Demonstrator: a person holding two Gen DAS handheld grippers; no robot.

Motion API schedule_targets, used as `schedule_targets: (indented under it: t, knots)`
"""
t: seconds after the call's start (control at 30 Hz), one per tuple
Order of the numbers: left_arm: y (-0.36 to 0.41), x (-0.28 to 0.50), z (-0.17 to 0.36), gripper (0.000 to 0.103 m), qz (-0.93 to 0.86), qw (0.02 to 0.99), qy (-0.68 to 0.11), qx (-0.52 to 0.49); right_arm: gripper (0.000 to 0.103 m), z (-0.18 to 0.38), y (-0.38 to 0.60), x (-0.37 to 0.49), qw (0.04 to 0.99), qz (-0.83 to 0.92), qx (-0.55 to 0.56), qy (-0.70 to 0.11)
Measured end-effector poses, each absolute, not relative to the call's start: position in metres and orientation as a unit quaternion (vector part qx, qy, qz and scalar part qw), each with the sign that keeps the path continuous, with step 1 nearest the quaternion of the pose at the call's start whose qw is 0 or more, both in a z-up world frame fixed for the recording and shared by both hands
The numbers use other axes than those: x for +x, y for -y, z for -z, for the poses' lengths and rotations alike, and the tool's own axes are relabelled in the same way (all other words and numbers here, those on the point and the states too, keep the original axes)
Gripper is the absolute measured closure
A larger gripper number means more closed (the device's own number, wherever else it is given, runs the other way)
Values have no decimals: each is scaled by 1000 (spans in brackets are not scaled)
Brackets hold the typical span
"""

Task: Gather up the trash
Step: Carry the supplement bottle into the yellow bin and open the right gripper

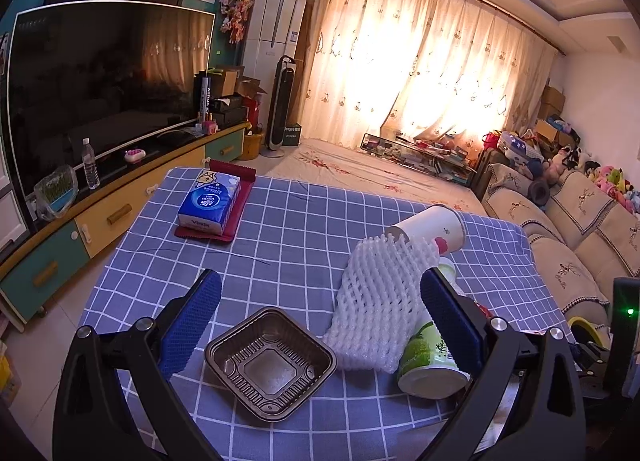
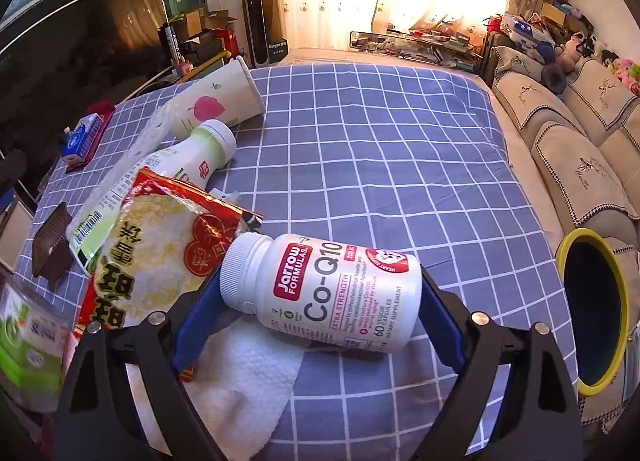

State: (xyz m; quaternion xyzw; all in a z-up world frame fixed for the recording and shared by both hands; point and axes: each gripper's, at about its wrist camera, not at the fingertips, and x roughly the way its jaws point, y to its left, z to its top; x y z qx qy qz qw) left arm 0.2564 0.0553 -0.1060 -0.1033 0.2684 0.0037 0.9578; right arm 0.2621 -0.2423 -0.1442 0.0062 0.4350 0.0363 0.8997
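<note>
In the right wrist view my right gripper (image 2: 320, 293) is shut on a white Co-Q10 supplement bottle (image 2: 332, 293), held sideways above the checked tablecloth (image 2: 380, 165). A red snack bag (image 2: 160, 257), a white paper towel (image 2: 248, 373), a green-and-white drink bottle (image 2: 160, 169), a paper cup (image 2: 216, 101) and a dark tray (image 2: 50, 245) lie to its left. In the left wrist view my left gripper (image 1: 320, 309) is open above a brown plastic tray (image 1: 270, 365), with white foam netting (image 1: 380, 301), the drink bottle (image 1: 428, 361) and the paper cup (image 1: 432, 229) to its right.
A bin with a yellow rim (image 2: 596, 317) stands off the table's right edge, by the sofa (image 2: 568, 133). A blue tissue pack (image 1: 210, 197) lies on a red mat at the far left of the table. A TV cabinet (image 1: 80, 229) runs along the left.
</note>
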Motion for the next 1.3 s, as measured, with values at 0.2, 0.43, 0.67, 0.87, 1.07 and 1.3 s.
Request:
schedule_targets:
  t: [0.2,0.43,0.67,0.87,1.07,1.3]
  knots:
    - [-56,260,111,5,-3,956,-274,-104,18,138,258,254,902,-42,22,-428]
    - [-56,264,115,5,-2,954,-282,-106,18,123,286,235,910,-35,26,-413]
    - [-57,263,115,5,-7,955,-279,-104,18,105,347,210,920,11,46,-390]
    - [-56,262,114,5,-8,955,-278,-99,18,115,437,197,909,110,89,-392]
    - [-53,262,116,5,-8,955,-280,-95,18,156,511,203,872,189,112,-438]
    - [-51,266,119,5,-10,954,-287,-88,18,208,541,223,834,221,103,-496]
